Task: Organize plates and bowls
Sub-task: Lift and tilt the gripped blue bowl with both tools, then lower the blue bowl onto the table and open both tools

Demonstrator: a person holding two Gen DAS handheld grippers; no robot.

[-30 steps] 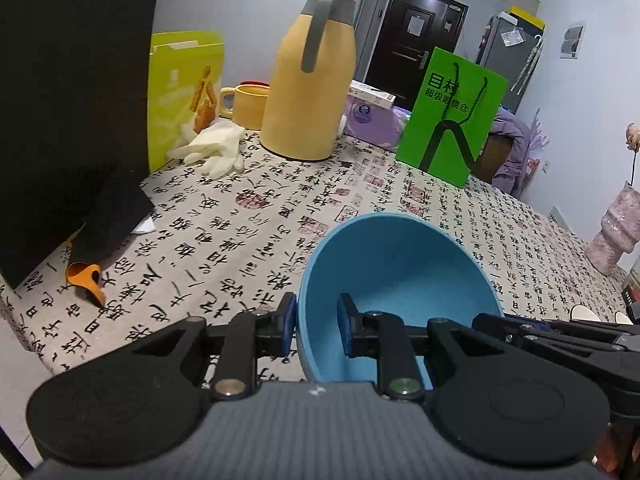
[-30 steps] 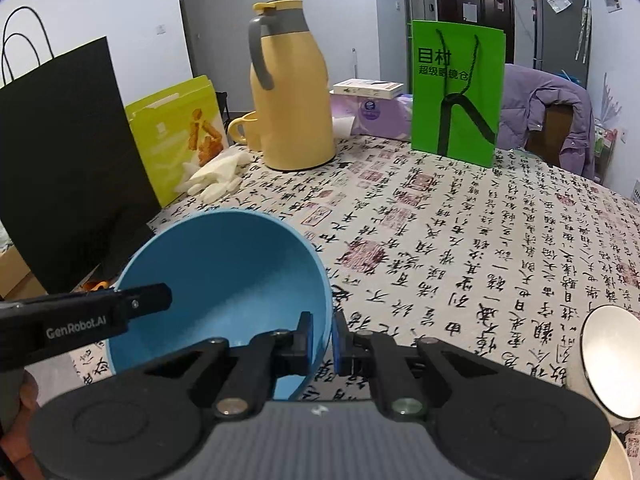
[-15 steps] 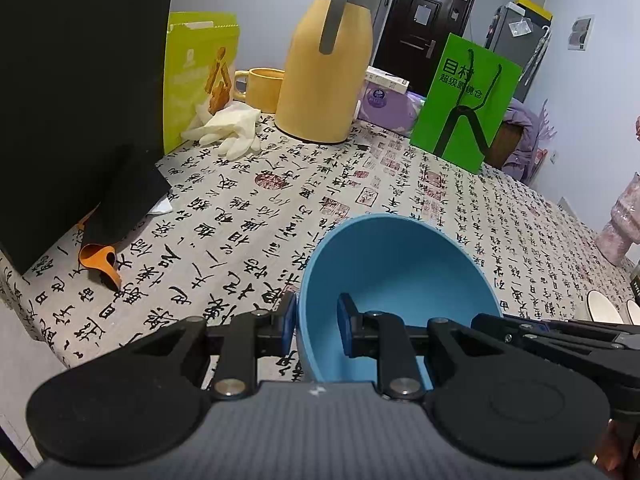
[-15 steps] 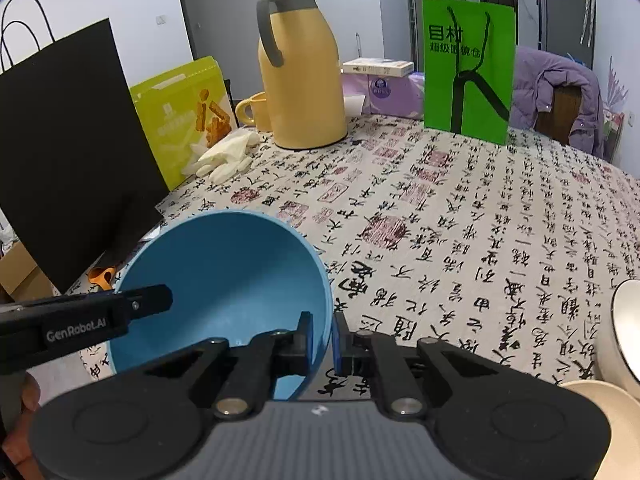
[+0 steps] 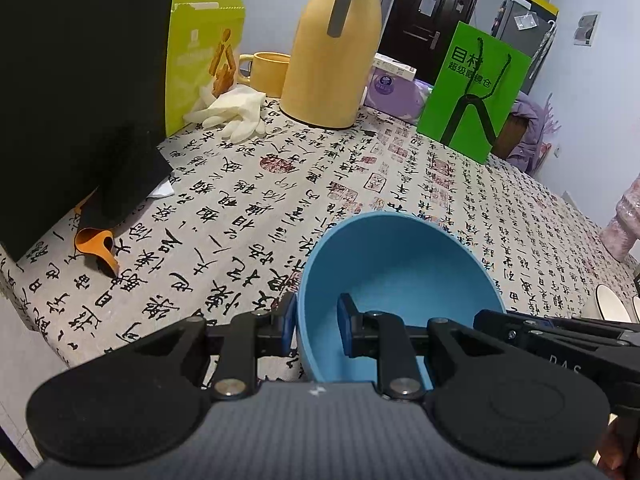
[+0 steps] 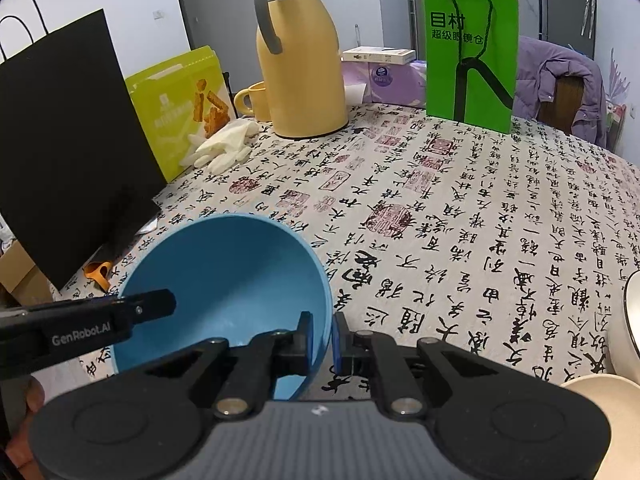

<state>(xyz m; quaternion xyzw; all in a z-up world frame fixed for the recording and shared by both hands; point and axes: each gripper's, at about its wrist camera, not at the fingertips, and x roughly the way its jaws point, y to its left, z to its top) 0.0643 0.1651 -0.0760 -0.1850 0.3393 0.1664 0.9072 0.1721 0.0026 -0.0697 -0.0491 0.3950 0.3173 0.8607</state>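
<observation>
Left wrist view: my left claw [image 5: 317, 322] is closed to a narrow gap on the near rim of the blue bowl [image 5: 400, 280], one pad outside the wall and one inside, so the bowl is pinched by that rim and tilted with its mouth toward the camera, above the desk [image 5: 248, 208] with its calligraphy-print cloth. From the right edge my right claw's dark arm reaches in to the bowl's other side. Beyond the bowl stand a yellow thermos jug [image 5: 332, 48], a yellow mug [image 5: 266, 70], a green paper bag [image 5: 474, 88] and a lime snack bag [image 5: 200, 52]; a pair of white gloves [image 5: 236, 114] lies before the snack bag, and a black paper bag [image 5: 76, 80] fills the left side. White dishes [image 5: 610, 302] show partly at the desk's right edge. Right wrist view: my right claw [image 6: 321, 338] is almost fully closed on the bowl's right-hand rim [image 6: 326, 300], its pads pressing the thin wall from both sides. The bowl sits low and left in this view, over the desk's near left corner, with the left claw's arm crossing in front of its left part. A cream dish [image 6: 612, 400] shows at the lower right corner, and a white dish is cut by the right edge above it.
</observation>
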